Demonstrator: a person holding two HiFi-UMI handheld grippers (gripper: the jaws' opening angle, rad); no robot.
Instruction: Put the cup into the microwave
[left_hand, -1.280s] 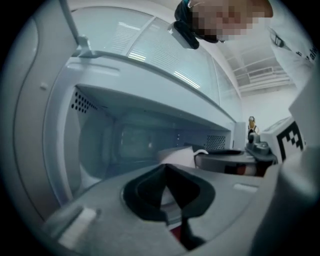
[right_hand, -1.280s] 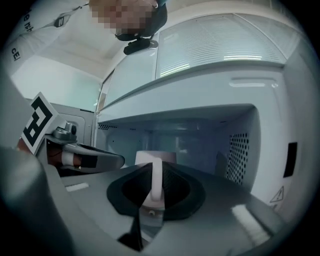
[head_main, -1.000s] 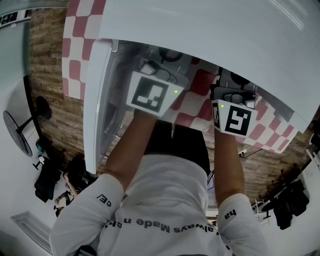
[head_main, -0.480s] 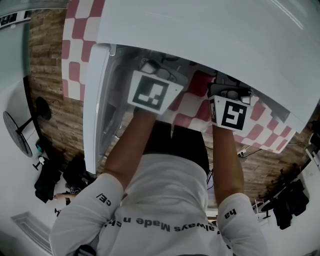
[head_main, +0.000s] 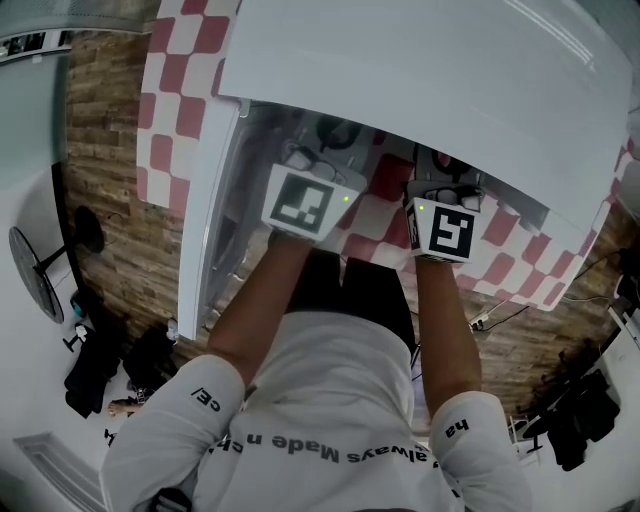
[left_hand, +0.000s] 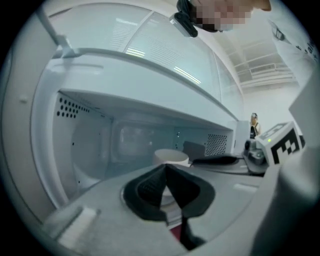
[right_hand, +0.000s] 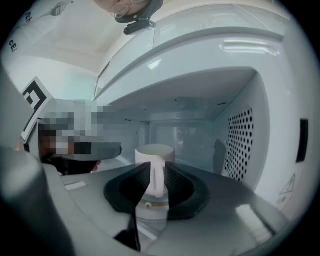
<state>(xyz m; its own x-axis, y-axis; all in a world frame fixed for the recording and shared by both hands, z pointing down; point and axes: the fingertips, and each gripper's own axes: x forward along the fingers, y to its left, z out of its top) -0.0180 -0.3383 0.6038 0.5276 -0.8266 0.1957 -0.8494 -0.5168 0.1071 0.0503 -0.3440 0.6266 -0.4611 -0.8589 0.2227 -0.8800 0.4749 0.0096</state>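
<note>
The white microwave (head_main: 450, 80) stands open, its door (head_main: 205, 200) swung out to the left. A white cup (right_hand: 155, 151) with a handle is inside the cavity, low over the floor; whether it rests there I cannot tell. My right gripper (right_hand: 157, 182) is shut on the cup's handle, one jaw on each side. In the left gripper view the cup (left_hand: 171, 156) shows just beyond my left gripper (left_hand: 165, 172), which is shut with nothing in it. From the head view, both marker cubes sit at the cavity mouth, the left gripper (head_main: 305, 200) beside the right gripper (head_main: 445, 228).
The perforated right wall (right_hand: 240, 145) of the cavity lies close to the cup. The cavity's left wall (left_hand: 75, 140) and back wall (left_hand: 145, 140) are bare. Red-and-white checked cloth (head_main: 185, 60) covers the surface under the microwave.
Both grippers have gone further toward the cavity, and the right one has also shifted left, closer to the left gripper. The head view has shifted a little.
</note>
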